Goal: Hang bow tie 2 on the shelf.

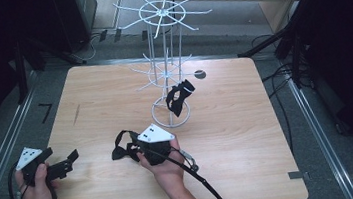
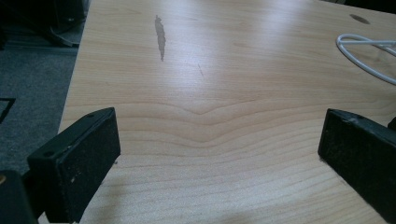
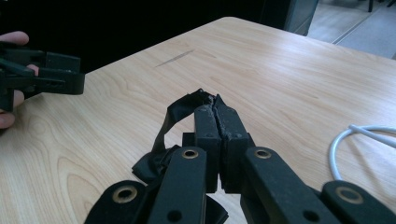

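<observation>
From above, the right tongs sit mid-worktop, pinching a black bow tie that lies just in front of the white wire rack. A second bow tie already hangs from one of the rack's lower arms, over its ring base. The left tongs hover near the worktop's near left edge, jaws spread, holding nothing.

Along the left tongs, the two black jaws stand far apart over bare pale wood grain with a dull grey smear farther off; a curve of the rack's white base ring shows at the right.

Along the right tongs, the jaws are pressed together on the tie's thin strap, which loops out limp to the left while the bunched bow sags below. The other tongs wait at the far left.

I'd judge the tie feather-light, soft and floppy: satin-like cloth that folds under its own weight and could slide from a loose pinch. The strap loop looks the sensible place to hold, since it must open over a thin, stiff, smooth wire arm.
</observation>
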